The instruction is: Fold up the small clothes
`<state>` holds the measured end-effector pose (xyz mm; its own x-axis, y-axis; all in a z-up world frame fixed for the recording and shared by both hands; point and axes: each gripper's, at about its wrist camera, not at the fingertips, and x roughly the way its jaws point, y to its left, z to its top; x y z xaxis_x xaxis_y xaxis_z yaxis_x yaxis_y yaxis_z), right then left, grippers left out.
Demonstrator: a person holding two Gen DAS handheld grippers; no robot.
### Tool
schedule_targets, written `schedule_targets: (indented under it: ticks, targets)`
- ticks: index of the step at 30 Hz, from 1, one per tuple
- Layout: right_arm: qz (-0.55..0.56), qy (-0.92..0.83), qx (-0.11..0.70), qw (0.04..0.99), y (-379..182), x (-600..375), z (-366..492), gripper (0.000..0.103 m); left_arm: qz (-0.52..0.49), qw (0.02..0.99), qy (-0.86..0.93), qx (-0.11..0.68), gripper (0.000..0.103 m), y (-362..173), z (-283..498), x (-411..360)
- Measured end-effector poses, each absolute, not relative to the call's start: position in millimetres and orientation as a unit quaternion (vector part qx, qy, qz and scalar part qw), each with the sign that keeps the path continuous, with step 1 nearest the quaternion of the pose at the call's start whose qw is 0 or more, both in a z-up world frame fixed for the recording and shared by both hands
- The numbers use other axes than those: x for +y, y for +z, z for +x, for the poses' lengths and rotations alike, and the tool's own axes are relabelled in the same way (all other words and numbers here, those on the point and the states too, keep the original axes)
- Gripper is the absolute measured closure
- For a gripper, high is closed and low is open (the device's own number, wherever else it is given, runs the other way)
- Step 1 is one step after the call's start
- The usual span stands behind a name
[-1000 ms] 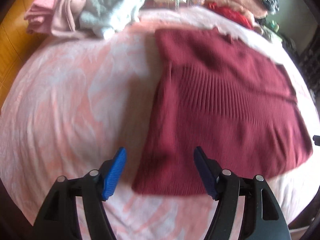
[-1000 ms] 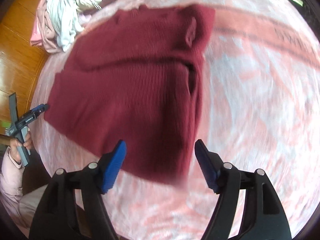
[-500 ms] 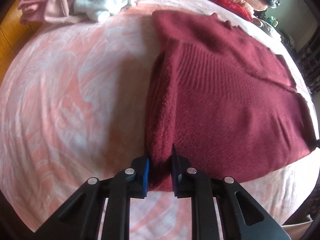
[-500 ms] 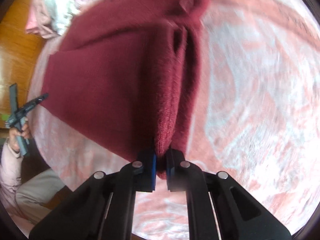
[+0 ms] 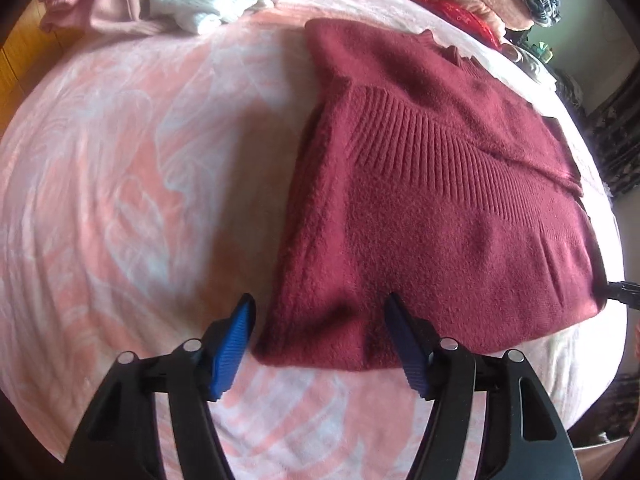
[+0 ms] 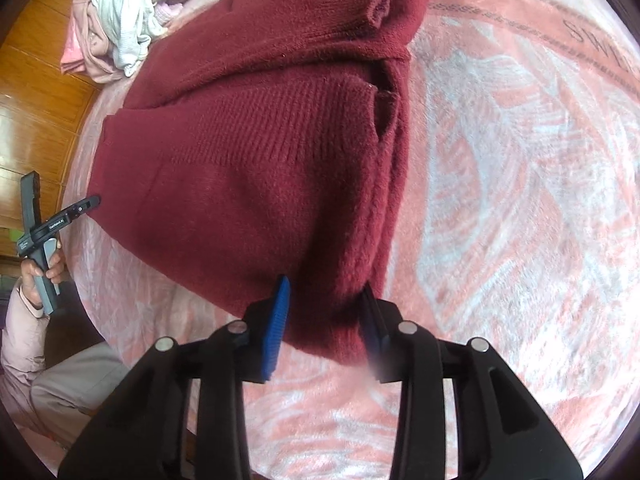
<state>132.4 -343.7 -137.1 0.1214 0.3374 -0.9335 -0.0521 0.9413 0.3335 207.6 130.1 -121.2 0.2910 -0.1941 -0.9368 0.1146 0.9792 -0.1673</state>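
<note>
Red sweater (image 5: 432, 208) lies flat on the pink blanket (image 5: 132, 168) so I can fold it, with my left gripper (image 5: 318, 346) and right gripper (image 6: 325, 322) both spread wide around its near corners, gripping nothing.

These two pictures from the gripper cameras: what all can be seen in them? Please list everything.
sweater: one, dark red, partly folded, lying flat on the blanket
blanket: one, pink and white, spread under the sweater
clothes pile: several pieces, pink, pale grey and white, at the blanket's far edge
wooden floor: orange-brown, beyond the blanket
left hand-held gripper: black with blue pads, open at the sweater's near left corner
right hand-held gripper: black with blue pads, open around the near right corner
person's hand: one, holding the left gripper's handle
</note>
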Motion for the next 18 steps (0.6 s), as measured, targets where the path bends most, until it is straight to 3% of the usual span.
schedule_targets:
  ticks: [4, 7, 11, 13, 14, 15, 18]
  targets:
    - [0.126, 0.117, 0.634, 0.754, -135, -345, 156, 0.058, -0.01, 0.821, -0.088, 0.564, 0.036, -112, 226, 119]
    - [0.127, 0.116, 0.629, 0.758, -135, -347, 179, 0.047, 0.013, 0.834, -0.086, 0.545, 0.035, -107, 249, 106]
    - [0.124, 0.107, 0.631, 0.758, -142, -343, 207, 0.046, 0.012, 0.835, -0.086, 0.544, 0.035, -113, 277, 92]
    - [0.114, 0.101, 0.634, 0.758, -148, -341, 217, 0.046, 0.012, 0.833, -0.091, 0.546, 0.04, -119, 283, 86]
    - [0.115, 0.101, 0.633, 0.759, -149, -341, 219, 0.047, 0.014, 0.829, -0.097, 0.551, 0.052, -122, 285, 82]
    - [0.118, 0.103, 0.631, 0.76, -149, -340, 221, 0.055, 0.02, 0.828, -0.095, 0.552, 0.067, -124, 285, 80]
    - [0.113, 0.116, 0.622, 0.766, -147, -343, 221, 0.096, 0.026, 0.831, -0.1, 0.547, 0.093, -123, 284, 77]
